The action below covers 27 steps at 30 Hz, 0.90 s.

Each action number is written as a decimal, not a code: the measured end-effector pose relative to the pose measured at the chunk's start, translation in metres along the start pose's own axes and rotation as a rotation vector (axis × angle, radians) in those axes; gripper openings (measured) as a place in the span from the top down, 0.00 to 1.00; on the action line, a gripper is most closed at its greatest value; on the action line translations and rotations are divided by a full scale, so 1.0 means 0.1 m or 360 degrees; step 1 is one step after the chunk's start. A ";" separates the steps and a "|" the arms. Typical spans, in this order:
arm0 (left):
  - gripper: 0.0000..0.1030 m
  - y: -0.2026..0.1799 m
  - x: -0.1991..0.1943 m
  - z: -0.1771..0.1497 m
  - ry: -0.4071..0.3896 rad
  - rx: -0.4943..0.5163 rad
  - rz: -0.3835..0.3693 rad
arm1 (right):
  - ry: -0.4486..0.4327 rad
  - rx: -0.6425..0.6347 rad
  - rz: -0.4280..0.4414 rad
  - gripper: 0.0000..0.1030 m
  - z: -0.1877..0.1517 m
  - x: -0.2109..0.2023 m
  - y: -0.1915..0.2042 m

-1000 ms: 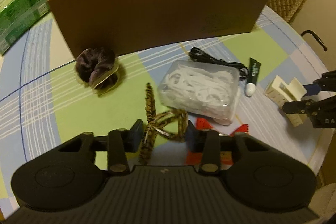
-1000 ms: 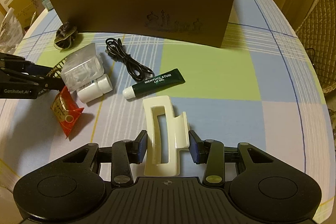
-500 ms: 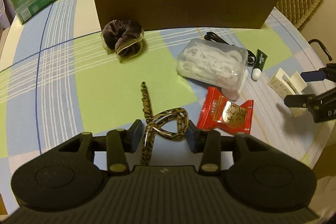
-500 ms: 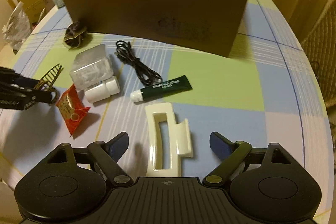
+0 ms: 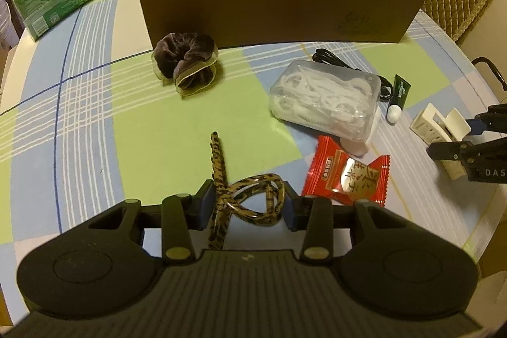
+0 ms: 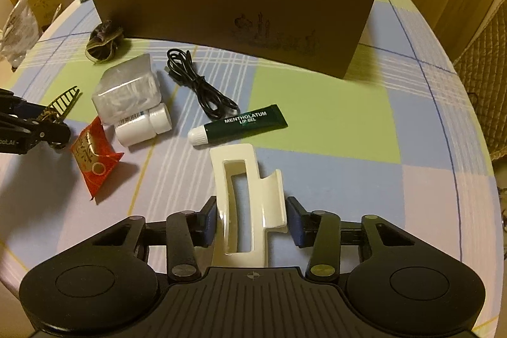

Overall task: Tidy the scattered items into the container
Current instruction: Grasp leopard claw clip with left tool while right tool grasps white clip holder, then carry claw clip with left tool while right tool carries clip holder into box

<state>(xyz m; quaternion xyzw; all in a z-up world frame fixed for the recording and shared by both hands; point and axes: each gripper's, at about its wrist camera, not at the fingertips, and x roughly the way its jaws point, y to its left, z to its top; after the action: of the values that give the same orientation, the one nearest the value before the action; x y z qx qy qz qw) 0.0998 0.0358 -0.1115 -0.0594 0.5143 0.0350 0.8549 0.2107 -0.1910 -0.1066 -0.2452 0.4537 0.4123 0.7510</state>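
Box [image 6: 240,11] is our landmark. It stands open at the back of the tabletop [image 6: 364,148], and we cannot see its floor, so we cannot tell if anything is inside. We think the tidying has barely begun.

Our left gripper [image 5: 245,206] has its jaws closed on the spotted hair clip [image 5: 253,205], well in front of the box. Our right gripper [image 6: 252,222] has its jaws narrow around the white clip [image 6: 244,205]; whether they squeeze it, we cannot tell.

Still lying in front of the box: scrunchie [image 5: 185,64], cable [image 6: 199,87], clear case [image 5: 323,98], lip gel [image 6: 244,124], white bottle [image 6: 142,129], red packet [image 5: 347,175].
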 end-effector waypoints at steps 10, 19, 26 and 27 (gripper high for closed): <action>0.64 0.00 -0.15 0.04 -0.0013 -0.0006 0.0029 | -0.0028 0.0031 0.0049 0.57 0.03 -0.11 0.00; 0.64 -0.02 -0.31 0.10 -0.0069 -0.0005 0.0024 | -0.0091 0.0058 0.0084 0.57 0.08 -0.25 -0.01; 0.64 -0.03 -0.47 0.16 -0.0128 -0.0013 0.0011 | -0.0158 0.0096 0.0128 0.57 0.17 -0.37 -0.03; 0.64 -0.03 -0.50 0.18 -0.0142 -0.0015 0.0004 | -0.0169 0.0102 0.0133 0.57 0.19 -0.38 -0.03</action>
<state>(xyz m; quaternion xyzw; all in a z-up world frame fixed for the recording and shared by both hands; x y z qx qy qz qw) 0.0925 0.0356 -0.0593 -0.0610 0.4757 0.0412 0.8765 0.2132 -0.1935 -0.0637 -0.1797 0.4362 0.4409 0.7636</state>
